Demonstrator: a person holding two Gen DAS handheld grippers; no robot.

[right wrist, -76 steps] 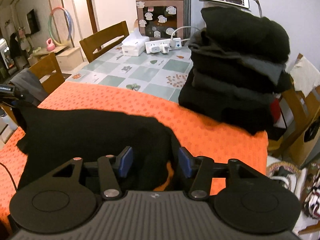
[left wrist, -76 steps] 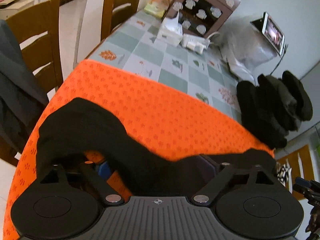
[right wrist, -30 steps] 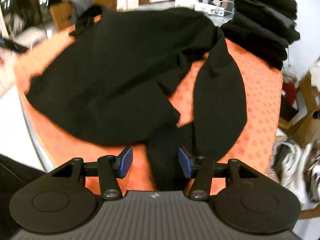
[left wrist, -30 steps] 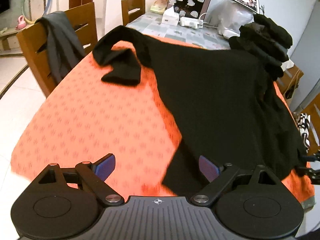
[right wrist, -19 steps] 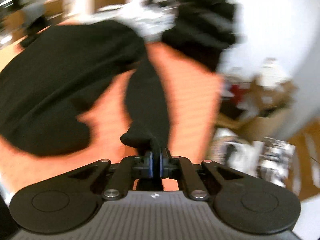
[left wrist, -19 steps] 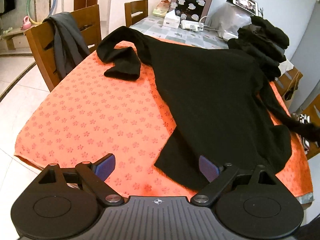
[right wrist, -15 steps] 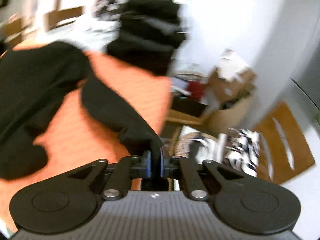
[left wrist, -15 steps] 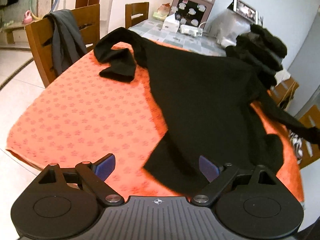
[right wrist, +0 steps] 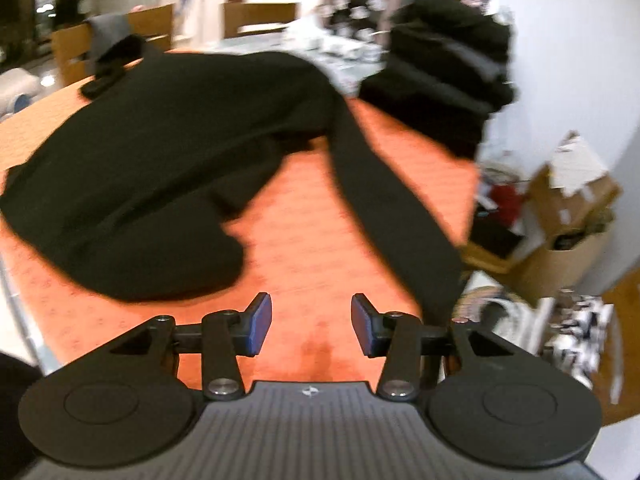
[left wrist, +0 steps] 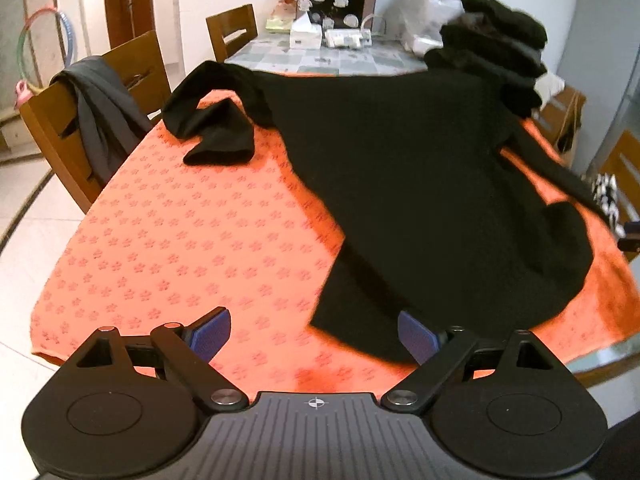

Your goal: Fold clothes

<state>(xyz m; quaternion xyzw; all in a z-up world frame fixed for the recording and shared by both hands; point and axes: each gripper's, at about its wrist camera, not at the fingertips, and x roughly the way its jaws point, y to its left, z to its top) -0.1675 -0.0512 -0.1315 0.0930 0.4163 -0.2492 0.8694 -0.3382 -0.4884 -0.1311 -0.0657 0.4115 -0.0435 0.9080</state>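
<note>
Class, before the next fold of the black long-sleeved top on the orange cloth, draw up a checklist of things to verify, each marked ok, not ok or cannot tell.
1. Black long-sleeved knit top spread flat on the orange flower-print tablecloth: ok for the body.
2. Right sleeve straight: ok, though its cuff trails over the table edge.
3. Left sleeve straight: not ok, doubled back on itself.
4. Left claw free: ok, open, hem corner just beyond it.
5. Right claw free: ok, its jaws have just been opening, nothing between them.
6. Stack of folded dark clothes clear of the top: cannot tell.
</note>
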